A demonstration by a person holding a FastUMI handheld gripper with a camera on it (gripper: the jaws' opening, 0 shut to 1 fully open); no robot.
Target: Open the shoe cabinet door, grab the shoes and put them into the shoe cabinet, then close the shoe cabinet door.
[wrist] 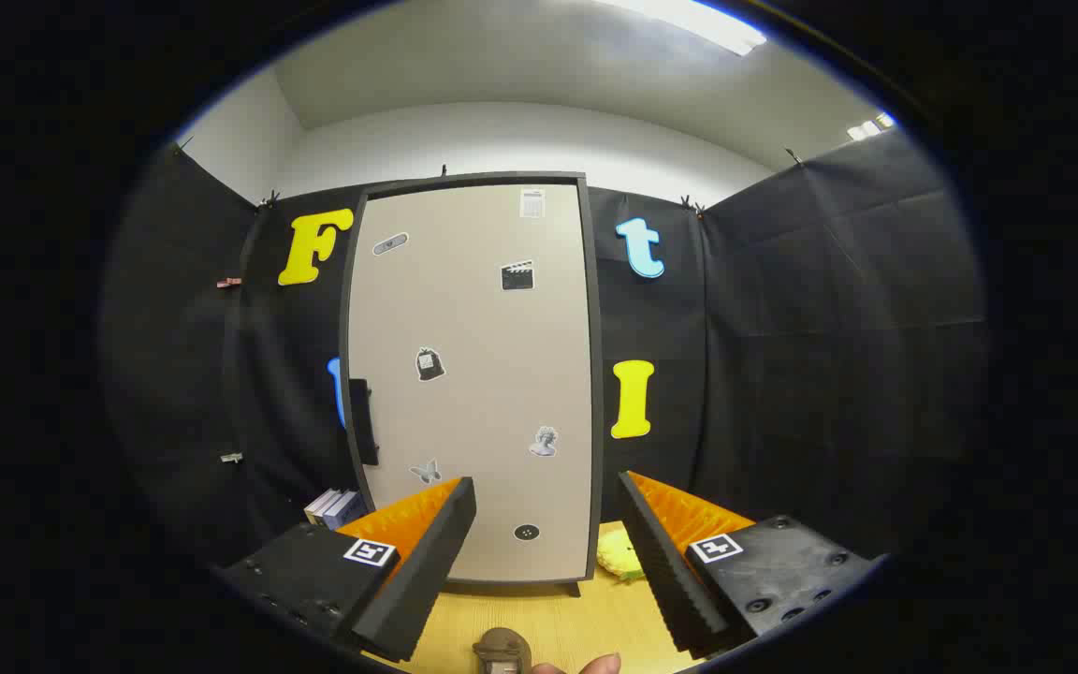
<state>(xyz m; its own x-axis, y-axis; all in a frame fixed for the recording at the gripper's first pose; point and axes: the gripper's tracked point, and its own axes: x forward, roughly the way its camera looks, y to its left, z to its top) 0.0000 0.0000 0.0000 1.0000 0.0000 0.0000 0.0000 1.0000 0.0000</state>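
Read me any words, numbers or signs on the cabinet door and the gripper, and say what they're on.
White sticker at the top of the cabinet door: print too small to read.
Other door stickers: pictures, no legible words.
Square marker on each finger of the open gripper, which holds nothing: black-and-white pattern, no words.

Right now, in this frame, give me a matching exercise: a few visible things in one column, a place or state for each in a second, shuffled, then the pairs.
Things:
1. cabinet door
2. gripper
3. yellow object
4. books

Places or states:
A. open, nothing between the fingers
B. on the floor beside the cabinet's handle side
C. shut, stickers on its face
D. on the floor at the cabinet's foot, on the side away from the handle

Pairs: 1-C, 2-A, 3-D, 4-B
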